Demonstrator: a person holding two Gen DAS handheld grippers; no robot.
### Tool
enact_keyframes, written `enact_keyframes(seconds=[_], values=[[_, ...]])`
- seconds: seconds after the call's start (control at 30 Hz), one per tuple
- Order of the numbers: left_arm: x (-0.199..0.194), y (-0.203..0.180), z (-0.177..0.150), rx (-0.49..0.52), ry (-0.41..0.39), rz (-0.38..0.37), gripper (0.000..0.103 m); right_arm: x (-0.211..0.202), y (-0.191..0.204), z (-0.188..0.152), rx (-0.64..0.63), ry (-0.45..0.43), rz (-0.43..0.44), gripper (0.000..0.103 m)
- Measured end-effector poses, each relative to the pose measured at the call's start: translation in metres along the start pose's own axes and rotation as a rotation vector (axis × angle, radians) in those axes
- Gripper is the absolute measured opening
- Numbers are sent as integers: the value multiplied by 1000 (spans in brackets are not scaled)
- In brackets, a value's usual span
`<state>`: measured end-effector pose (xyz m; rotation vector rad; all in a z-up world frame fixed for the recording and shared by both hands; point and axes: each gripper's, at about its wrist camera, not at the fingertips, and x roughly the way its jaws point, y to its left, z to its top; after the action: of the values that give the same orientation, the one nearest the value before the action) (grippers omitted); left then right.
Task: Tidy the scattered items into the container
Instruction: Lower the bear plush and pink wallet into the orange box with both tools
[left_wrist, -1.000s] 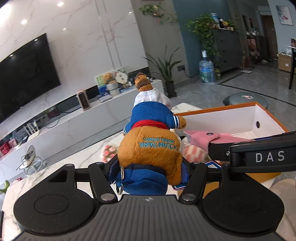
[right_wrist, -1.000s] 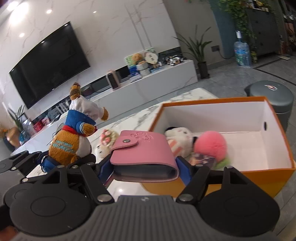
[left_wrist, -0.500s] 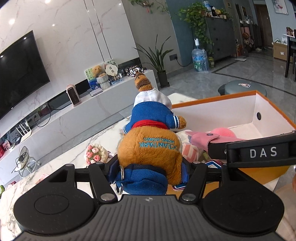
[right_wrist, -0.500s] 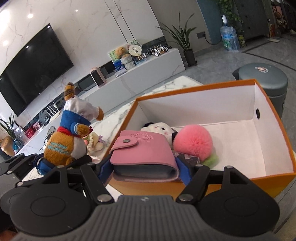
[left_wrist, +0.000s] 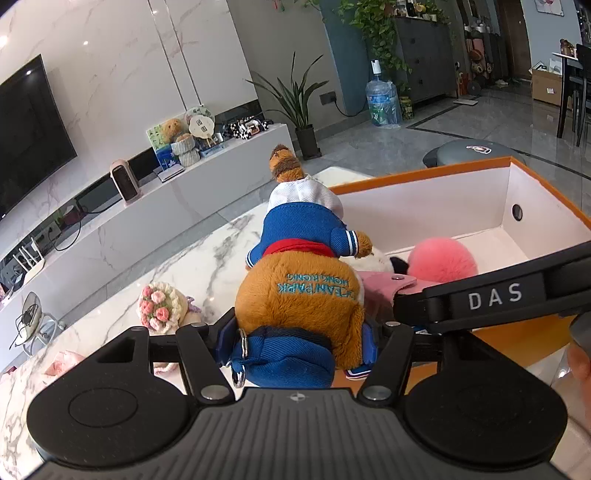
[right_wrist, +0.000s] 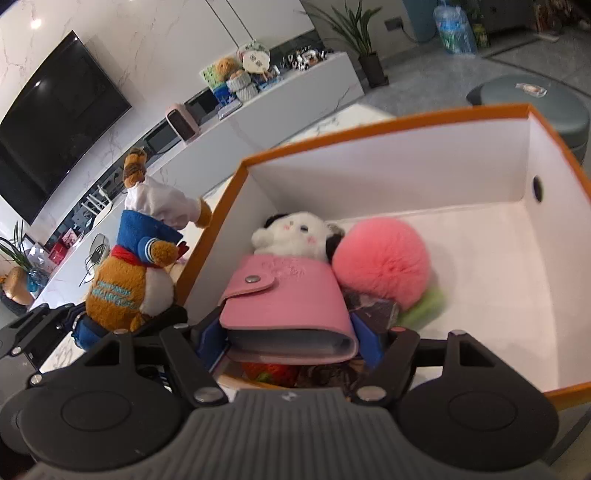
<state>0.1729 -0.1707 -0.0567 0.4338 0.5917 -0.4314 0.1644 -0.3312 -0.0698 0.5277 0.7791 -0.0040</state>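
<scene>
Gripping pink wallet, right gripper sits over orange box — left gripper clamps plush toy just outside box.

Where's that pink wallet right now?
In the right wrist view, the pink wallet is clamped in the right gripper, over the orange box, just before the white plush and pink pompom.

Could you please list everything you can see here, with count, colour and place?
Plush toy: one, brown with blue jacket, in left gripper, outside the box.
Wallet: one, pink, in right gripper, over the box.
Box: one, orange, white inside, on marble table.
Pompom: one, pink, in box.
Panda plush: one, white, in box.
Crochet bouquet: one, pink and cream, on table.
Left gripper: shut.
Right gripper: shut.
</scene>
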Motion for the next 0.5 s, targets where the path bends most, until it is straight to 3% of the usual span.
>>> enact_keyframes(seconds=[0.5], values=[[-6, 6, -1, -27, -10, -4, 73, 4, -5, 4, 59, 42, 14, 77]])
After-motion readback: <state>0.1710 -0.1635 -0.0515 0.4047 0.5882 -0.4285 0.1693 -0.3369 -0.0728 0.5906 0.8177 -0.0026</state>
